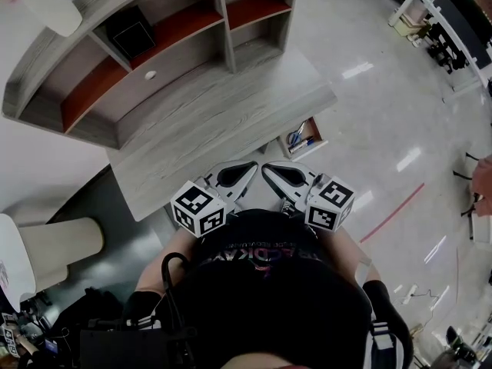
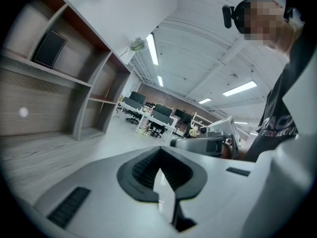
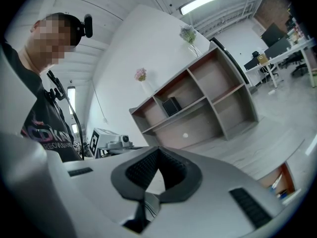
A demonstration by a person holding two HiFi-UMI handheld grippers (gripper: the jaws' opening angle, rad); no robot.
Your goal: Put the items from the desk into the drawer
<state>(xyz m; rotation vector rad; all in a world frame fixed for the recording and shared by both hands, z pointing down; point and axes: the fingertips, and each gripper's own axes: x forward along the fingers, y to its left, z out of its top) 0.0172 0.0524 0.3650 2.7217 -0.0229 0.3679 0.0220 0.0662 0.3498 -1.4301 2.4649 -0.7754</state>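
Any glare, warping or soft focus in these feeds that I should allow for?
Head view: glare streaks on the glossy floor, desk evenly lit, edges stretched by the wide lens. Left gripper view: ceiling lights blown out, corners dark. Right gripper view: ceiling light blown out, right claw close and soft.

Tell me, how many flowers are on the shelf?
2. In the right gripper view, a pink flower stands at the left end of the shelf and a pale flower farther right.

An open-plan office: rows of desks [image 2: 159, 117] carrying monitors [image 2: 163, 109] sit under long ceiling strip lights [image 2: 152, 48] (glossy pale floor [image 1: 384, 106] throughout), beyond a wood-grain bench [image 1: 223, 121] with shelving [image 1: 154, 48].
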